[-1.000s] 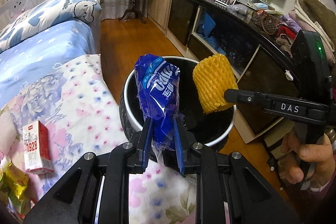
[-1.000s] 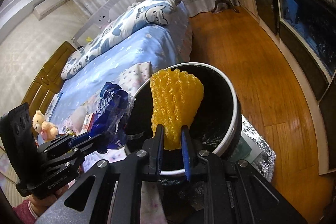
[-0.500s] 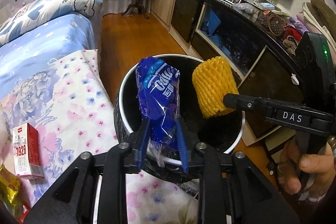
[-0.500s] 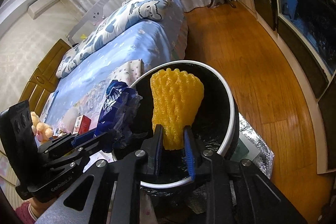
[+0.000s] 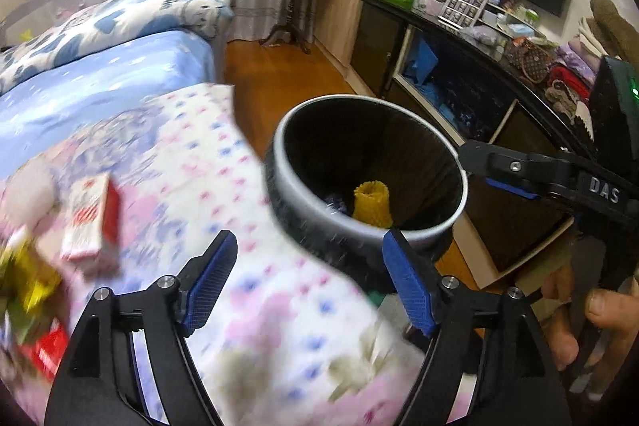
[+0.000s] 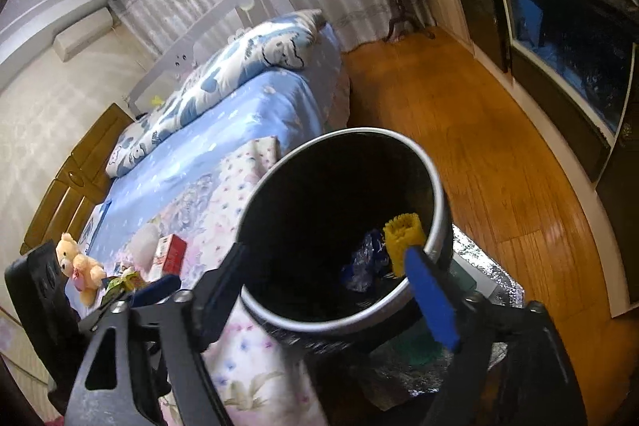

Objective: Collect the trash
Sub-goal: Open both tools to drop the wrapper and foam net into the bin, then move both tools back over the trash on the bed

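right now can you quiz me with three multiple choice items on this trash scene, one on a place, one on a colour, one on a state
1. Where is the foam fruit net?
A. on the bed
B. inside the trash bin
C. on the floor

2. What colour is the foam fruit net?
A. yellow
B. green
C. white

3. How do the fingers of the left gripper stand?
A. shut on the blue wrapper
B. shut on the carton
C. open, holding nothing

Key: 1 B, it lies at the bottom of the bin beside the wrapper; 2 A, it shows yellow in both views; 3 C, the fingers stand wide apart with only bedding between them.
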